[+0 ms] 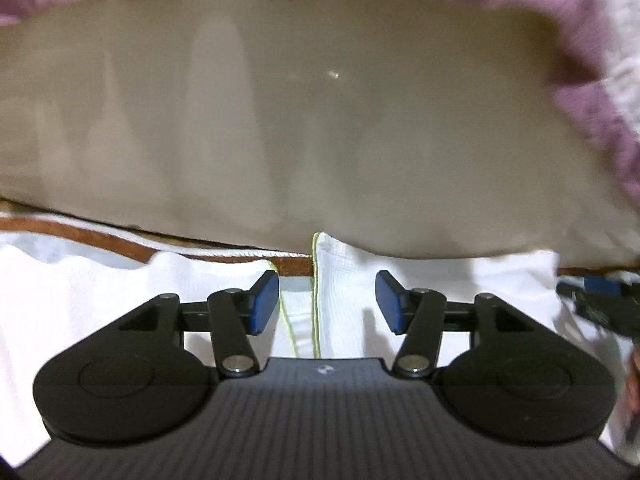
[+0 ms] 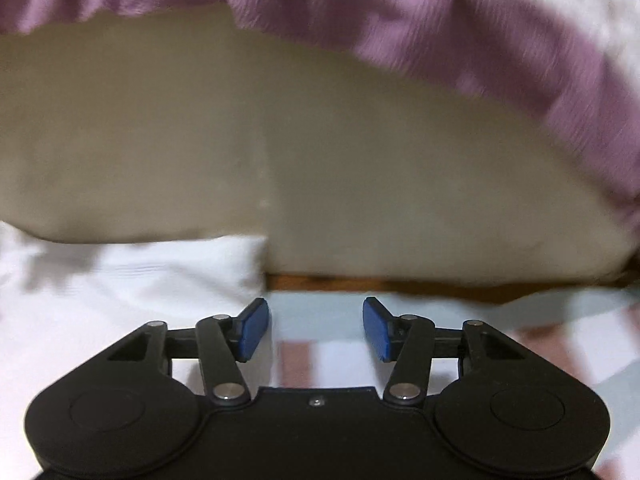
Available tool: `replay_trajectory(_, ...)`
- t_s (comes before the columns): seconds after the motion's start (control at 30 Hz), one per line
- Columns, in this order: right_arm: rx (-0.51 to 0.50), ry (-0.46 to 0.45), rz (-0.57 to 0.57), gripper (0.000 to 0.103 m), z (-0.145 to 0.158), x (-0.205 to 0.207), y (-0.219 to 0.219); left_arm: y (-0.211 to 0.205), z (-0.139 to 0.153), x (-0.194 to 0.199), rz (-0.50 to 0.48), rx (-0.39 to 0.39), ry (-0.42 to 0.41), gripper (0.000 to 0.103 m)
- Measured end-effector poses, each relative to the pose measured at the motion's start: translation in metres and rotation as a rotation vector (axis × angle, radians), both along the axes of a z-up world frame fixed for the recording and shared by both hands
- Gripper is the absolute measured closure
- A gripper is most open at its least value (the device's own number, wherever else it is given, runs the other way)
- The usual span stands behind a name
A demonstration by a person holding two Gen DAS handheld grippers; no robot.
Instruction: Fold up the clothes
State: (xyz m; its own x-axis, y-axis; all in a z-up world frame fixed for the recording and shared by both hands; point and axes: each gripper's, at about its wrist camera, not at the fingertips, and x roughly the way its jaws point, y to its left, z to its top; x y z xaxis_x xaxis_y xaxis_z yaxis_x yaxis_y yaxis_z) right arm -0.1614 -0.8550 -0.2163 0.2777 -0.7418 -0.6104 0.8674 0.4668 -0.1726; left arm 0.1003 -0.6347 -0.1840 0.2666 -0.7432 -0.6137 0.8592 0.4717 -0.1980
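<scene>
Left gripper [image 1: 327,302]: jaws apart, blue pads [image 1: 264,302] clear of the fabric, nothing pinched. White garment [image 1: 348,276] lies directly under and just ahead of it, spreading out to both sides. A yellow-green stitched hem [image 1: 316,296] runs straight away from the gripper in the gap between the pads; a second stitched edge curves beside it, nearer the left pad. The cloth looks ribbed or waffle-textured to the right of the hem.

Just beyond the garment's far edge, a brown strip [image 1: 296,266], probably the rim of whatever surface the clothes lie on; can't tell more. Past that, a broad beige surface [image 1: 320,120] fills the middle of the view, blurred. Purple fabric [image 1: 592,112] bunches along the far edge and down the right side of it.

At the far right of the left wrist view, the right gripper [image 1: 600,300] pokes in, smeared by motion.

Right gripper [image 2: 316,330]: jaws also parted, nothing between the pads [image 2: 378,330]. The white garment [image 2: 140,280] sits ahead and to its left, one corner ending close to the left pad. Directly under the pads and off to the right, a pale cloth with pinkish stripes [image 2: 296,360], too blurred to identify. Brown strip [image 2: 360,282] just ahead, beige surface [image 2: 280,140] beyond, purple fabric [image 2: 480,40] arching over the far side and right.
</scene>
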Motion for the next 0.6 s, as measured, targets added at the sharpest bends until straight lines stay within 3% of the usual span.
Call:
replay_trajectory(0.1,-0.035,-0.034,-0.035,0.051,0.017,-0.003,0.013,0.040,0.016,0.001,-0.012,0.028,-0.023,0.050)
replay_trajectory(0.13,0.027,-0.107,0.020,0.050,0.023,-0.006,0.019,0.056,0.018,0.001,-0.002,0.055,-0.035,0.050)
replay_trajectory(0.2,0.148,-0.143,0.169,0.049,0.028,-0.004,0.038,0.089,0.021,-0.002,0.015,0.134,-0.061,0.050)
replay_trajectory(0.37,0.287,-0.002,0.430,0.049,0.057,0.028,0.103,0.207,0.045,-0.008,0.039,0.201,-0.059,0.050)
replay_trajectory(0.5,0.403,0.060,0.499,0.049,0.105,0.066,0.154,0.303,0.095,-0.008,0.089,0.214,-0.038,0.047)
replay_trajectory(0.6,0.521,0.075,0.524,0.048,0.130,0.077,0.208,0.384,0.119,-0.001,0.164,0.240,-0.072,0.045)
